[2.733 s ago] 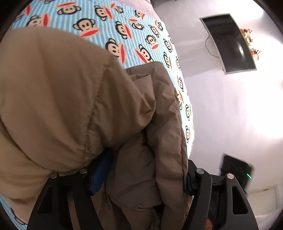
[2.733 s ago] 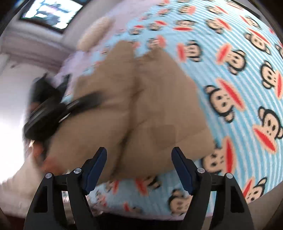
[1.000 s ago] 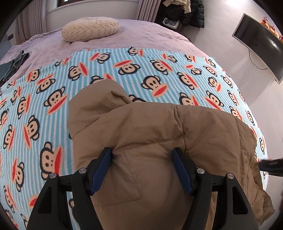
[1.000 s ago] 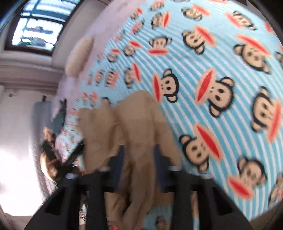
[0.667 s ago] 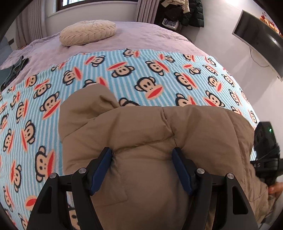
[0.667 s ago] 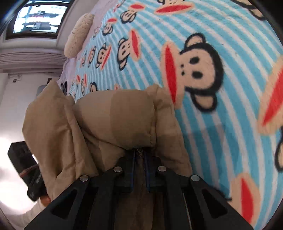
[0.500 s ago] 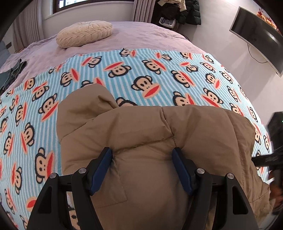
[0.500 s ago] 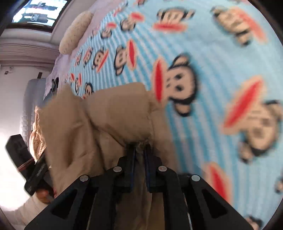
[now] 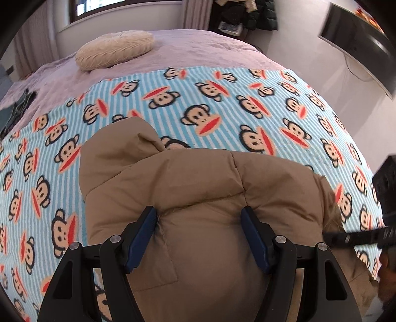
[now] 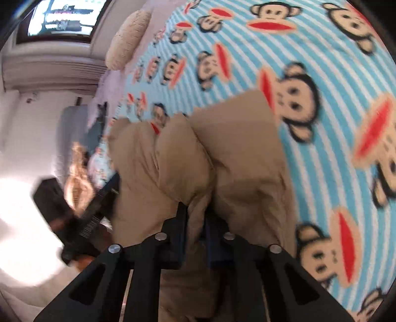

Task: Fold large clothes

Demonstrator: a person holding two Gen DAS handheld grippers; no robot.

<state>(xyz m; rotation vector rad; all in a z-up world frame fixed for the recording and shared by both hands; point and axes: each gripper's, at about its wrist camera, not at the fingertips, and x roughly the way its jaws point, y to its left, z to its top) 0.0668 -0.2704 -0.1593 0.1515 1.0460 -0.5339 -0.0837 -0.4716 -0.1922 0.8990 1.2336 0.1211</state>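
Left claw (image 9: 199, 220): jaws stand wide, blue pads (image 9: 141, 237) set on either side of a thick puffed fold of the tan padded jacket (image 9: 198, 188). The padding bulges up between the pads and meets both of them, so the fold appears gripped at that width. The claw points steeply down at the bed.

Right claw (image 10: 195, 215): jaws almost fully closed, pinching a thin bunched ridge of the same jacket (image 10: 235, 161). Fabric rises out of the narrow slot between the fingers and spreads into two puffed lobes beyond. This view is motion-blurred.

Jacket position: lies bundled on the blue-striped monkey-print blanket (image 9: 222, 104), at the near edge of the bed, toward its near right corner in the left wrist view. A rounded, hood-like flap sticks out on the jacket's far left side. A stitched pocket outline shows on the panel below the left claw. At the jacket's right end the right claw's black body (image 9: 358, 237) meets the fabric.

Surroundings: blanket covers the near part of the bed; beyond it, a pale mauve sheet (image 9: 198, 47) with a cream round cushion (image 9: 113, 48) near the far edge. A dark curved screen (image 9: 358, 39) hangs on the wall to the right. Dark clothes (image 9: 245, 14) hang in the far corner of the room.
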